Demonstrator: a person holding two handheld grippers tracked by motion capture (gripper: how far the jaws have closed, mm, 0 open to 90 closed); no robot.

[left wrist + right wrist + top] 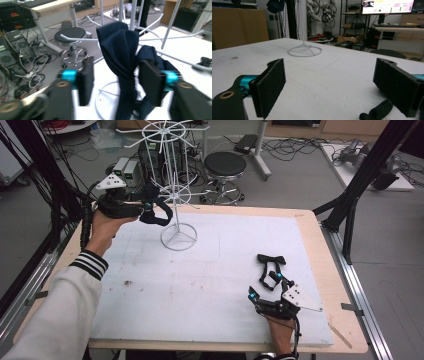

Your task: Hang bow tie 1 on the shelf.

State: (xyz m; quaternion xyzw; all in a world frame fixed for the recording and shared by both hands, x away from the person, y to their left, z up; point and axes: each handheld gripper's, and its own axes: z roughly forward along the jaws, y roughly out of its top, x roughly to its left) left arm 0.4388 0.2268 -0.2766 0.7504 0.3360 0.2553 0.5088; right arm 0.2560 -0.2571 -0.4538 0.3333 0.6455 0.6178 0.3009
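Navy cloth strap (120,57) draped over an arm of the white wire rack (172,185), at 11 o'clock on the table (310,250); left gripper (146,206) jaws apart, strap between, pads clear; right gripper (264,287) at 5 o'clock, jaws wide, 2nd black strap (271,266) just beside.

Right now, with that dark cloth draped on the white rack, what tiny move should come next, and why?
Probably draw the left claw straight back. The dark cloth hangs over an arm of the white rack by itself, between open jaws whose pads stand apart from it, so backing off should leave it hanging.
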